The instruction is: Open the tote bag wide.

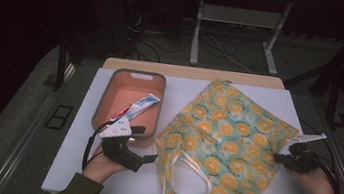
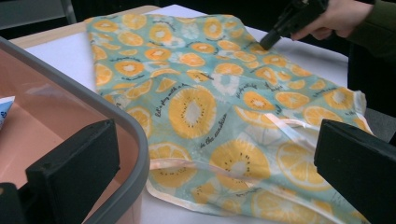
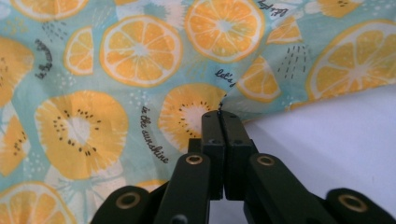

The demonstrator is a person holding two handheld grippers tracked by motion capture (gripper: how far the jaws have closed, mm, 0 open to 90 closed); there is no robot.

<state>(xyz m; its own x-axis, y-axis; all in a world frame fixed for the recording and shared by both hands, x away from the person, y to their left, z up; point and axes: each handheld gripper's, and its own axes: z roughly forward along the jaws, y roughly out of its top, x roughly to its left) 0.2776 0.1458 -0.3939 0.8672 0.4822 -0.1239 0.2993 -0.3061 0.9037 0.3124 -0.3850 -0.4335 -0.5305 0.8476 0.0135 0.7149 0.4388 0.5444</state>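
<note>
A soft cloth bag (image 1: 225,139) with orange slices printed on teal lies crumpled on the white table (image 1: 76,160), beside a grey-rimmed pink tray (image 1: 104,93) holding a toothpaste tube (image 1: 137,106). The right gripper (image 3: 220,113) has its jaws pressed together on the bag's edge — the left gripper (image 1: 146,144) hovers with jaws wide apart near the tray's rounded corner.
</note>
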